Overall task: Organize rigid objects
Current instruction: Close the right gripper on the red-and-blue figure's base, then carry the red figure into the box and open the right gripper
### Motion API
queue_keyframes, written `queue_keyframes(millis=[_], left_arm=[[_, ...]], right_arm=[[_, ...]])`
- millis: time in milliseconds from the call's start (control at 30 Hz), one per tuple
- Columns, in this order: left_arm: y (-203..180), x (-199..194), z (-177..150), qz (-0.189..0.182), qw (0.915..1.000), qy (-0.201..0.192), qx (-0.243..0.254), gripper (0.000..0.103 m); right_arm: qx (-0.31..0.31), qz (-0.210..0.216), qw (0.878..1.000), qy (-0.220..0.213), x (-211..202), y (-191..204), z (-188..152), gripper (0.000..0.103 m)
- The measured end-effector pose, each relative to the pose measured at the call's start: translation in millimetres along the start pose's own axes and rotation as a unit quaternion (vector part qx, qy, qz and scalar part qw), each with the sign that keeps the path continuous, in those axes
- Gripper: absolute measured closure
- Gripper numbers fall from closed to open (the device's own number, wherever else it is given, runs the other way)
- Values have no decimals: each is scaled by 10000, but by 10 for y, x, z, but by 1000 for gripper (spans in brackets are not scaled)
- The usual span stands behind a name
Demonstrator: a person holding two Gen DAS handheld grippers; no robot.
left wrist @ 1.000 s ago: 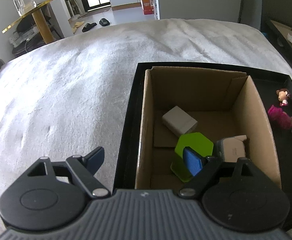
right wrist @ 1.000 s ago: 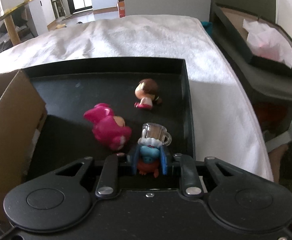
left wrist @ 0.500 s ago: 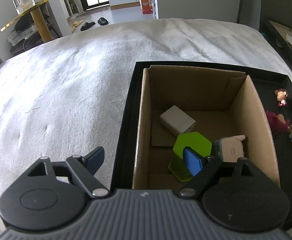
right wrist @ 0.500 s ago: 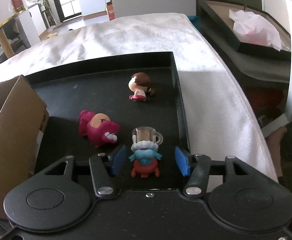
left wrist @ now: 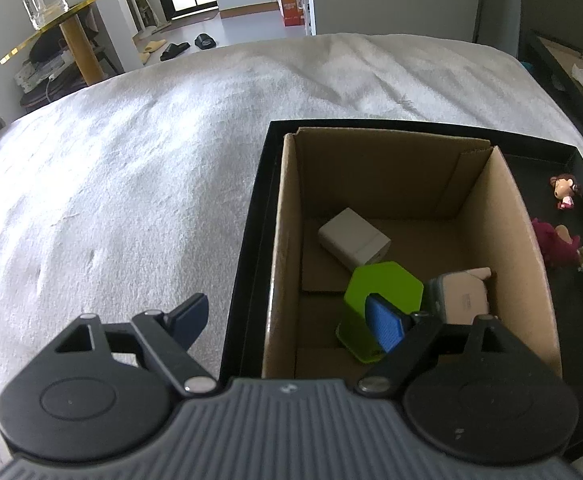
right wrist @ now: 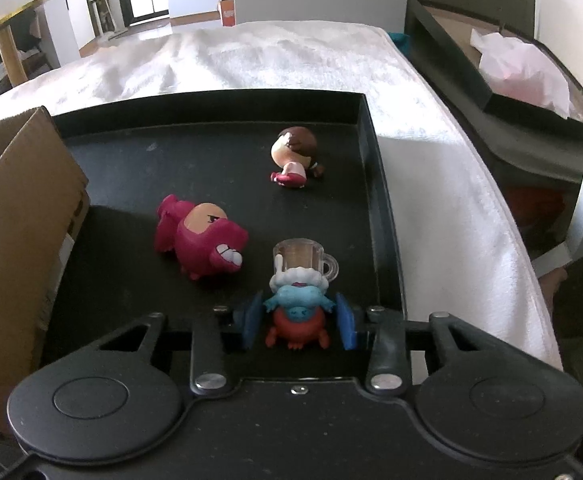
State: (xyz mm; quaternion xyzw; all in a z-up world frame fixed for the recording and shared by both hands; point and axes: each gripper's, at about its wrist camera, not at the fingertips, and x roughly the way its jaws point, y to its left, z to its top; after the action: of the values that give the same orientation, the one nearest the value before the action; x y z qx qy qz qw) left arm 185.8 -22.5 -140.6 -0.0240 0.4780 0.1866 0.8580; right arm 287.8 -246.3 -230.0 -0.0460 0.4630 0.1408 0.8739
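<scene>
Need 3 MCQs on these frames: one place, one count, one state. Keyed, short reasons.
1. Where does the green hexagonal plastic block lie?
A. on the white bedspread
B. inside the brown cardboard box
C. on the gold side table

2. How many toy figures lie on the black tray?
A. one
B. three
C. five

3. What state is the right gripper in?
A. shut on nothing
B. open around the blue-and-red figure with a clear mug
C. out of view

Key: 1 B, the box walls surround the block. 2 B, brown-haired doll, magenta monster figure and the mug figure. 3 B, the blue pads flank the figure with gaps showing.
</scene>
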Motion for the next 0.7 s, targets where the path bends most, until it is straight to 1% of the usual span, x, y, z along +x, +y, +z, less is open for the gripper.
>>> queue_keyframes(millis=[267, 367, 433, 600, 667, 700], left_arm=[[40, -43, -16, -100, 9999, -55, -62, 19], [58, -68, -34, -179, 9998, -78, -65, 19], [76, -74, -47, -163, 9998, -63, -52, 20], [135, -96, -75, -245, 9996, -110, -76, 24], [153, -105, -84, -287, 9994, -148, -75, 33], [166, -105, -89, -299, 9994, -153, -88, 35]], right_arm=[[26, 112, 9997, -196, -258, 61, 71, 65], [-42, 199, 9993, -303, -376, 125, 113, 65], [-104, 243, 9989, -385, -447, 185, 143, 65], [-132, 396, 9973, -604, -644, 324, 246, 65], [-150, 481, 9963, -694, -717, 386, 297, 65], [-164, 517, 9958, -734, -754, 423, 322, 65]])
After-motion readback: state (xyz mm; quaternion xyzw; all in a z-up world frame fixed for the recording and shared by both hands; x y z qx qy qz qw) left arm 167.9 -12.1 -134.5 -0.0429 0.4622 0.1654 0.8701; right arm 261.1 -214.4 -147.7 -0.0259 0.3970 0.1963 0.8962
